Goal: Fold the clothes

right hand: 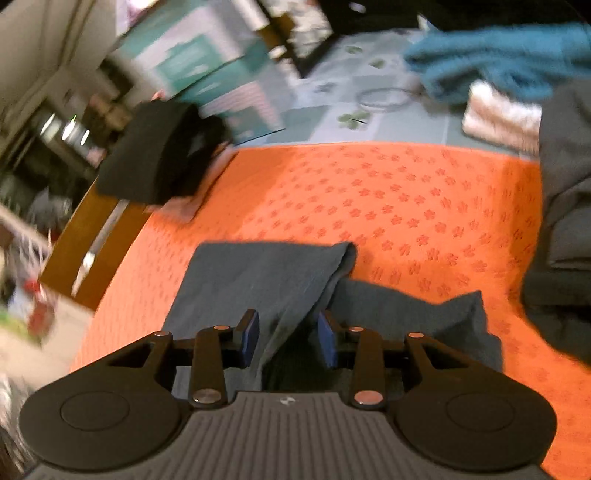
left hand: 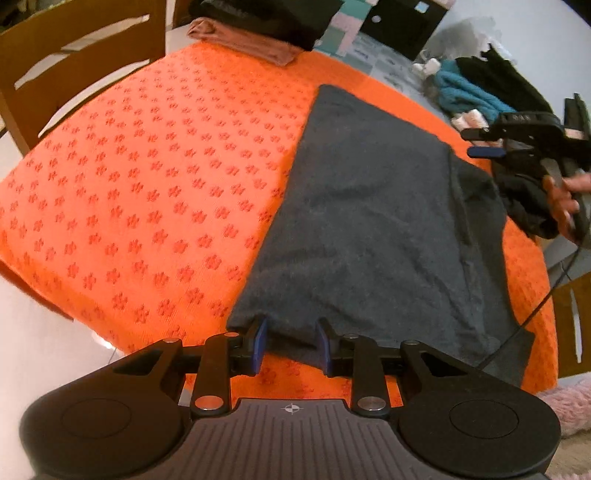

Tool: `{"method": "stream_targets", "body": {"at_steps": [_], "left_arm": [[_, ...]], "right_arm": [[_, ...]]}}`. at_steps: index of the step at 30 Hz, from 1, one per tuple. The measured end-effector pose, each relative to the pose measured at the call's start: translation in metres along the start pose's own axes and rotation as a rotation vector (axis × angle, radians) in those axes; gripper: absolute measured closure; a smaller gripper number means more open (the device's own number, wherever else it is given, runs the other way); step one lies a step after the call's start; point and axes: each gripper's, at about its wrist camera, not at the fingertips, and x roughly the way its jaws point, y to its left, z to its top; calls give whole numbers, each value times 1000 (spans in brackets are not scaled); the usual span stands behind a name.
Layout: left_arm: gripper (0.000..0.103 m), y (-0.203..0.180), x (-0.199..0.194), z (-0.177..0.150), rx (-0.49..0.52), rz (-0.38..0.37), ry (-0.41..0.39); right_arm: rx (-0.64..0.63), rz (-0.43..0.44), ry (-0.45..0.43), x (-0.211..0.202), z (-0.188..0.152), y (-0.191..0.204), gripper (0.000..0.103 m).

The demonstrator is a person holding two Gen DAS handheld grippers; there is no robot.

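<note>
A dark grey garment (left hand: pixel 369 221) lies flat on the orange flower-patterned cloth (left hand: pixel 147 184), stretching from the near edge toward the far right. My left gripper (left hand: pixel 291 341) is open at the garment's near hem, and the cloth edge sits between its blue pads (left hand: pixel 261 338) unclamped. In the right wrist view the same garment (right hand: pixel 258 273) shows a raised fold. My right gripper (right hand: pixel 288 338) is open over that fold, its pads standing apart on either side. The right gripper (left hand: pixel 484 144) also appears at the garment's far right corner, held by a hand (left hand: pixel 565 199).
Folded black (left hand: pixel 266 14) and pinkish (left hand: pixel 243 37) garments lie at the far edge. A teal garment (left hand: pixel 465 92) and dark clothes (left hand: pixel 509 81) are piled at the right. A wooden chair (left hand: pixel 74 48) stands at the left. A grey pile (right hand: pixel 565 184) borders the orange cloth.
</note>
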Motion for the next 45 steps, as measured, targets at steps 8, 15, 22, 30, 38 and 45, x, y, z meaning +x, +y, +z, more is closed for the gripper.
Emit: {"method": "stream_targets", "body": {"at_steps": [8, 15, 22, 30, 38, 45], "left_arm": [[72, 1, 4, -3, -13, 16, -3], [73, 2, 4, -3, -35, 17, -4], [73, 1, 4, -3, -27, 19, -1], [72, -5, -7, -2, 46, 13, -6], [67, -14, -32, 1, 140, 3, -47], [65, -25, -41, 11, 263, 9, -47]], "right_arm": [[210, 12, 5, 61, 26, -27, 62], [240, 79, -41, 62, 34, -31, 99], [69, 20, -115, 25, 34, -10, 99], [-107, -135, -79, 34, 27, -6, 92], [-223, -166, -128, -27, 10, 6, 82], [-262, -177, -109, -82, -39, 2, 76]]}}
